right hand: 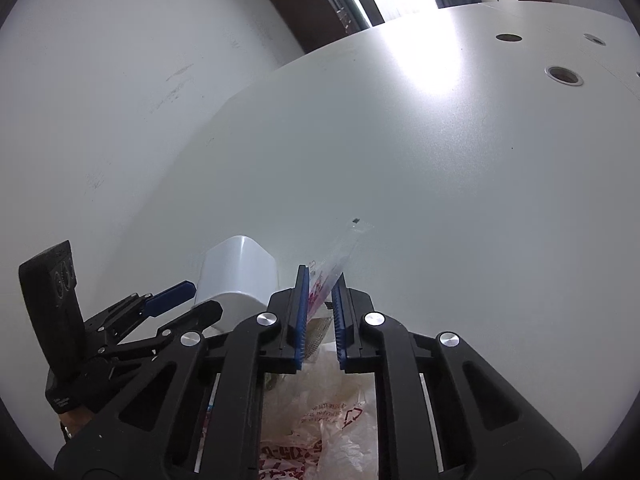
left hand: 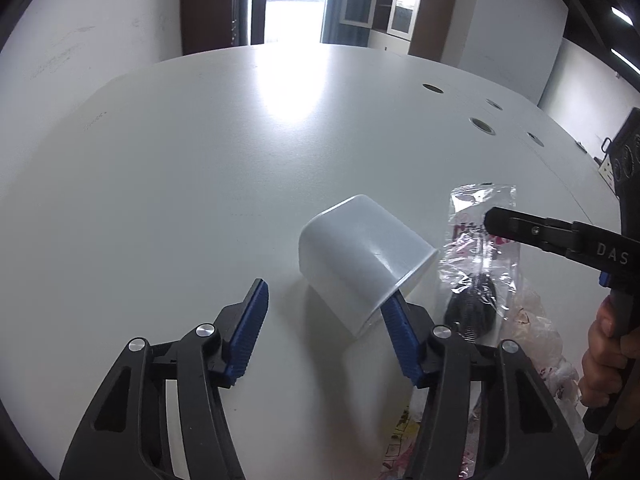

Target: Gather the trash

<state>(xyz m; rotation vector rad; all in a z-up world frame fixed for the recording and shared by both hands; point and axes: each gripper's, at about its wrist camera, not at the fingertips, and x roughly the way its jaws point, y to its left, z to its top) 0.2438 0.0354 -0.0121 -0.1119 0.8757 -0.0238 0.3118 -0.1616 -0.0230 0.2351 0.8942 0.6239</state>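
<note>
White table — cup tipped rim-down on wide left claw; right claw grips upright wrapper.

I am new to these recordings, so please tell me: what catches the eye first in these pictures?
A white plastic cup lies on its side on the white table, just ahead of the open left tool. Right of it, the right tool pinches a clear crinkled wrapper above a thin printed plastic bag.
</note>
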